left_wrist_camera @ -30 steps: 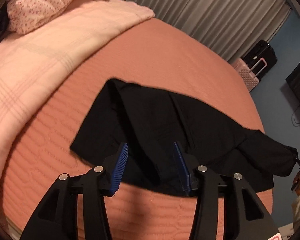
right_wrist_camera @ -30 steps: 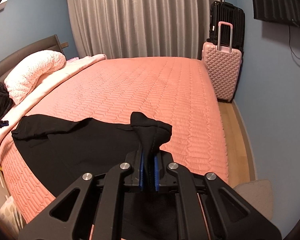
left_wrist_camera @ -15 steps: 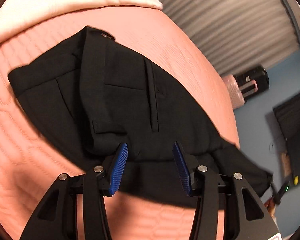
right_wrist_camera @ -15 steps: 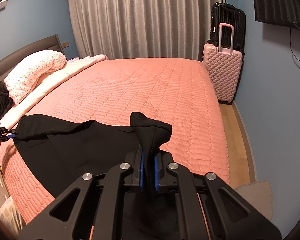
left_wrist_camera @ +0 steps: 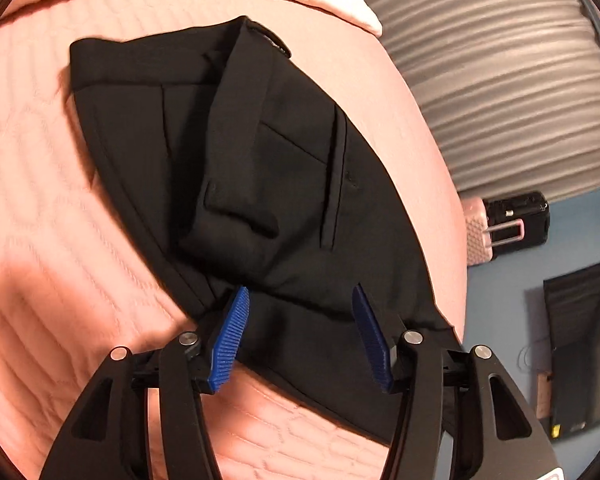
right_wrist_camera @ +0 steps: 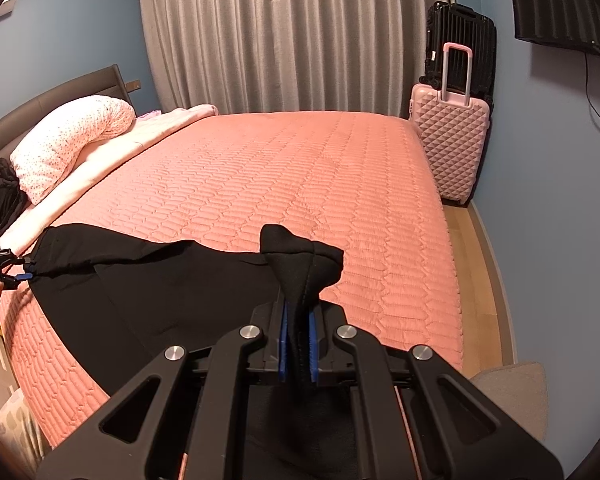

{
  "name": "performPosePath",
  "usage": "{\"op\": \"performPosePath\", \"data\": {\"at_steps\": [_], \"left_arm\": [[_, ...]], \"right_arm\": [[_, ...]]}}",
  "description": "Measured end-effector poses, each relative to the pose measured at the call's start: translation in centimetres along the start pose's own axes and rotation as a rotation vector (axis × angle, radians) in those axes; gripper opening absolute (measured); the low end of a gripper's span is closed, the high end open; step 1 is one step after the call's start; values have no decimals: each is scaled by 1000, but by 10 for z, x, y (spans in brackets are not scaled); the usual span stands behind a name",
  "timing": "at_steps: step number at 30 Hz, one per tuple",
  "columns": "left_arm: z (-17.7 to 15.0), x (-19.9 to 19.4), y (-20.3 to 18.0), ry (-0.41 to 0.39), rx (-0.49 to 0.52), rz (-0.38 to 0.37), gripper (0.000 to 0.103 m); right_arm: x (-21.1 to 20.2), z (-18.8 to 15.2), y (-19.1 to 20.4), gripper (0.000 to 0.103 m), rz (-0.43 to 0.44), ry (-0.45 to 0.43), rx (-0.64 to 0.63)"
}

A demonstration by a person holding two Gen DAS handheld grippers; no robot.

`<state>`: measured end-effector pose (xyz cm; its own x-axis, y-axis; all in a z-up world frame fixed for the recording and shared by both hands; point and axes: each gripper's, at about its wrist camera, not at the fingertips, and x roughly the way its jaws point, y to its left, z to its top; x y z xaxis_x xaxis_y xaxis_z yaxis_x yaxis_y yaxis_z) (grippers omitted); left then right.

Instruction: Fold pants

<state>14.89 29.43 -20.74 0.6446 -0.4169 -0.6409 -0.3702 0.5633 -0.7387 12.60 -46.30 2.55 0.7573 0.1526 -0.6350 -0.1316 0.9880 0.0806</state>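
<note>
The black pants (left_wrist_camera: pixel 284 168) lie spread on the salmon bedspread (right_wrist_camera: pixel 300 176). The left wrist view shows the left gripper (left_wrist_camera: pixel 300 320) over their waist end, its jaws just widened, pads clear of cloth. Only the right wrist view shows the right gripper (right_wrist_camera: pixel 297 344) clamped on a bunched leg end.

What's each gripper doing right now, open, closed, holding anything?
Left gripper: open, jaws have just been opening, over the black pants, not pinching them.
Right gripper: shut on a bunch of the pants' fabric.

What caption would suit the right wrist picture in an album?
Right gripper pinching black pants over a pink bed.
</note>
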Motion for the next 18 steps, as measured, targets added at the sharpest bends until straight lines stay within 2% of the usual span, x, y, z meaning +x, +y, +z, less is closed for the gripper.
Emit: {"op": "performPosePath", "data": {"at_steps": [5, 8, 10, 12, 13, 14, 16, 18], "left_arm": [[6, 8, -2, -56, -16, 53, 52], [20, 21, 0, -93, -97, 70, 52], [25, 25, -4, -115, -116, 79, 52], [28, 24, -4, -139, -114, 89, 46], [30, 21, -3, -148, -118, 97, 30], [33, 21, -1, -149, -119, 102, 7], [40, 19, 7, -119, -129, 64, 6], [46, 17, 8, -88, -111, 62, 5]], "right_arm": [[3, 0, -2, 7, 0, -12, 17], [6, -1, -1, 7, 3, -8, 16], [8, -4, -1, 7, -1, -3, 19], [9, -6, -2, 7, -6, 0, 21], [9, -7, -3, 7, -6, 1, 25], [10, -8, -2, 7, -10, 3, 22], [11, -8, -3, 7, -13, 5, 24], [13, -9, -3, 7, -21, 9, 22]]}}
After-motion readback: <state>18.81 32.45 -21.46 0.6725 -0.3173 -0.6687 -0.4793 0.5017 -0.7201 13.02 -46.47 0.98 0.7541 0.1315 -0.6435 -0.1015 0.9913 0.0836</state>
